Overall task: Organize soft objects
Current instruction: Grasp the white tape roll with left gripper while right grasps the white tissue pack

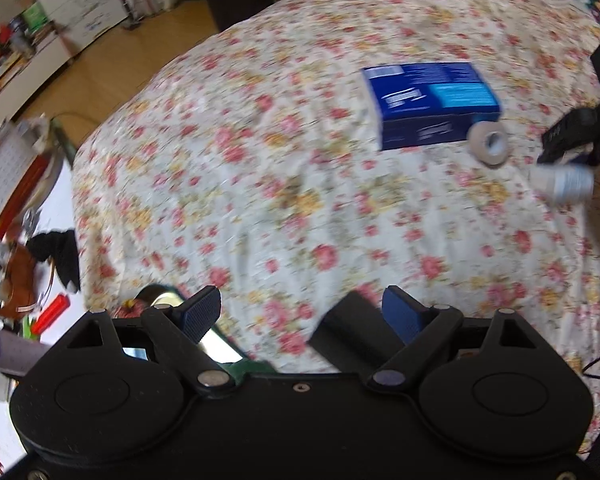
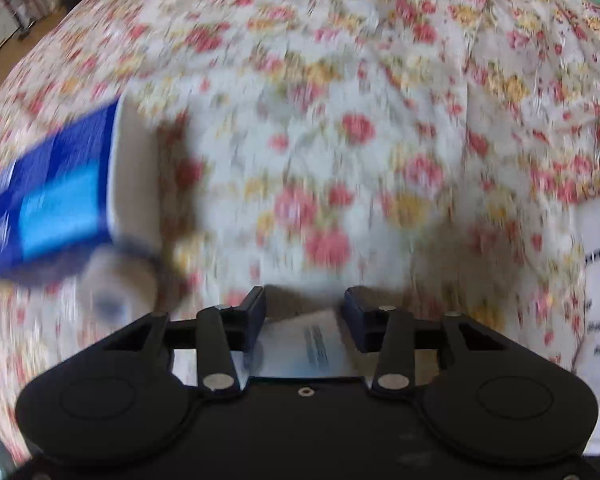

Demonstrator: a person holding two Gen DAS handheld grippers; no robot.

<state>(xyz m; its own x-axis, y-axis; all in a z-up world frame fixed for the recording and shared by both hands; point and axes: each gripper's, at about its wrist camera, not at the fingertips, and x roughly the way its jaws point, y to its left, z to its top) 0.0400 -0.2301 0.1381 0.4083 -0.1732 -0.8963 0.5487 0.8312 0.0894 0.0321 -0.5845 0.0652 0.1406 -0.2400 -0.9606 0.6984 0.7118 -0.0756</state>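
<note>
On a bed [image 1: 284, 184] spread with floral cloth, the right tool [image 2: 304, 312] is clamping a pale cylindrical tube [image 2: 308, 344] beside the blue cardboard box [image 1: 432, 100] and beige tape roll [image 1: 489, 144], likely carrying it onward, while the left tool [image 1: 300, 312] is hanging wide open and empty.

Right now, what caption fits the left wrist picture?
Open left gripper above flowery bedspread, blue box and tape roll ahead.

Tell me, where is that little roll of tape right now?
In the left wrist view the roll of tape lies on the flowered bedspread at the right, against the near right corner of the blue box.
</note>
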